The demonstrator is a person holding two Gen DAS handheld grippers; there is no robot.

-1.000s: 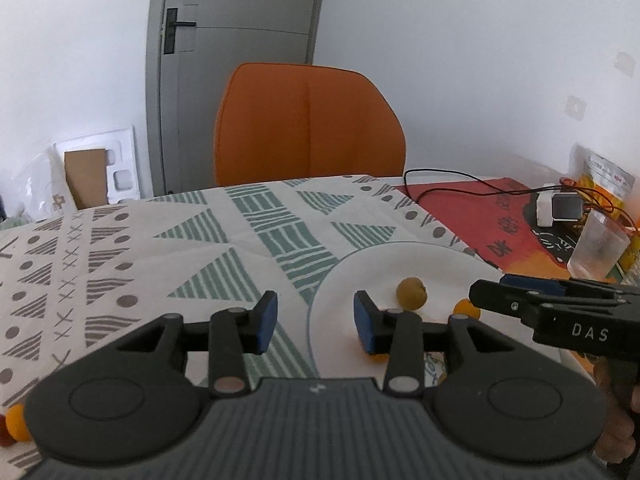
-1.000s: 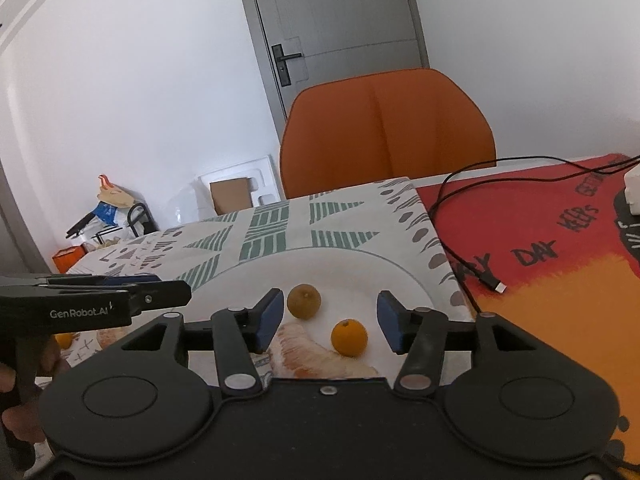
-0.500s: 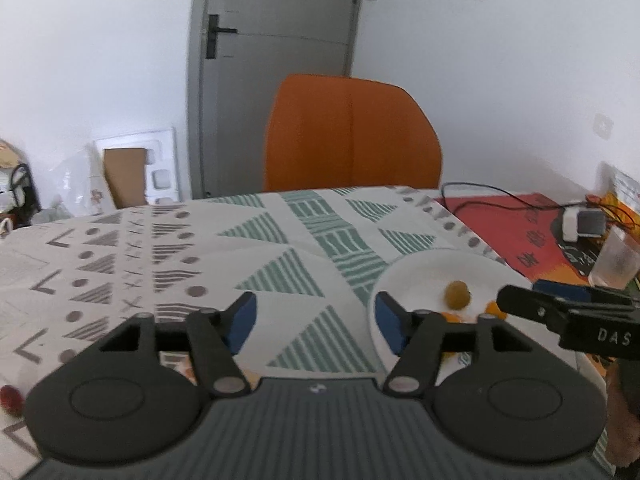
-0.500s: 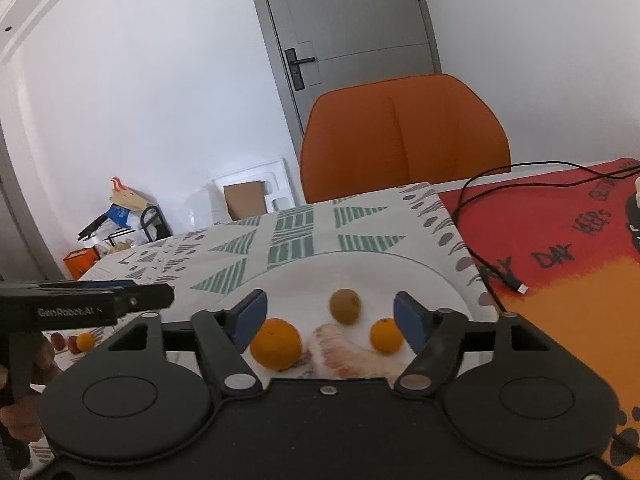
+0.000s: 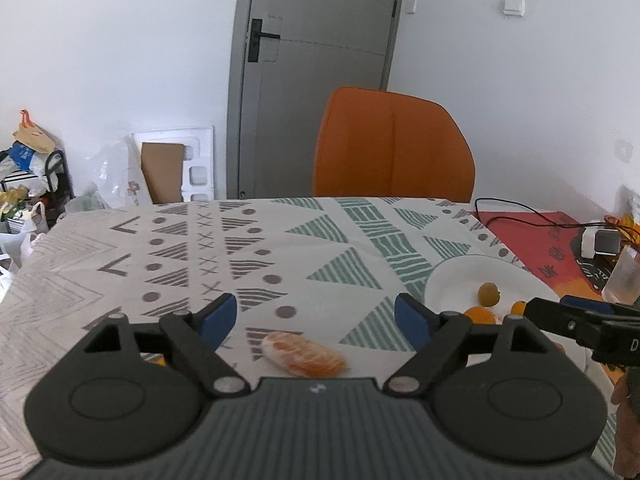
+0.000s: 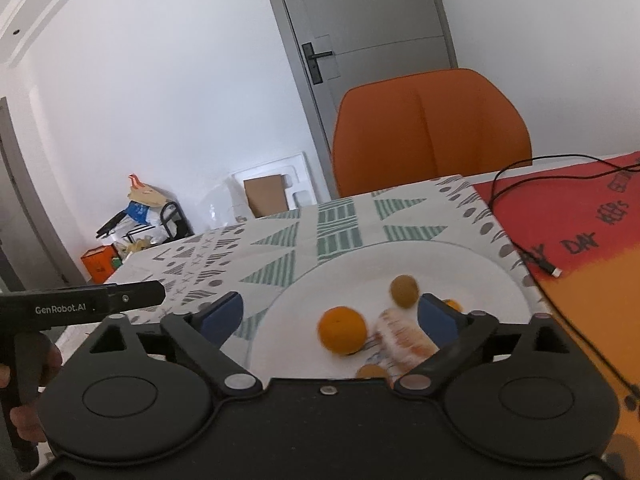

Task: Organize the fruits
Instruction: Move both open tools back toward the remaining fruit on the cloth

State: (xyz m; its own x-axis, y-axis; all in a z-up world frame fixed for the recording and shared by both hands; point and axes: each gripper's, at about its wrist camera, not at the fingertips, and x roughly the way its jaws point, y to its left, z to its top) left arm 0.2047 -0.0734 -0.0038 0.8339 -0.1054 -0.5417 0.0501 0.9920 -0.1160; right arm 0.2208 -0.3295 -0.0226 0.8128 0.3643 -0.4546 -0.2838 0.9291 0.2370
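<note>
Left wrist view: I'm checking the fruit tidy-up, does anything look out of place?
Yes. One peeled orange segment lies on the patterned tablecloth, outside the white plate that holds the other fruit.

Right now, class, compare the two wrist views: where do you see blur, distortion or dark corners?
Left wrist view: sharp, the peeled segment on the tablecloth is crisp; fisheye bends the door and darkens the corners. Right wrist view: the fruit on the white plate is smeared, notably the round orange and brown fruit; the door frame leans.
</note>
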